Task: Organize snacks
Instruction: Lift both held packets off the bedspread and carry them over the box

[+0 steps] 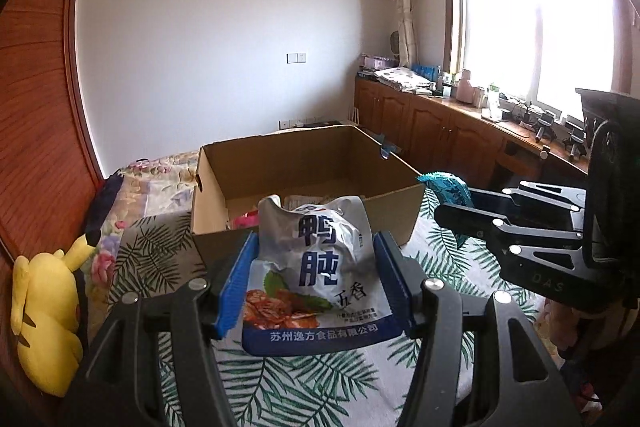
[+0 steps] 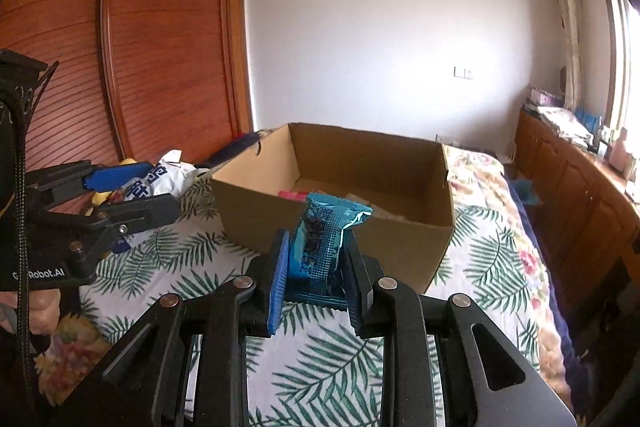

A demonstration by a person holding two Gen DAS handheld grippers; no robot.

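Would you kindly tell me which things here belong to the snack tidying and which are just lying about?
Part of the job:
- white foil snack bag with blue lettering, in the left gripper
- small teal snack packet, in the right gripper
- open brown cardboard box

Lying about:
- yellow plush toy
- leaf-print bedspread

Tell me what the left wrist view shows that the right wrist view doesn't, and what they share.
Left wrist only: the yellow plush toy at the bed's edge and the bright window. Right wrist only: the wooden wardrobe doors head-on. Both: the cardboard box, the left gripper shut on the white snack bag, and the right gripper shut on the teal snack packet.
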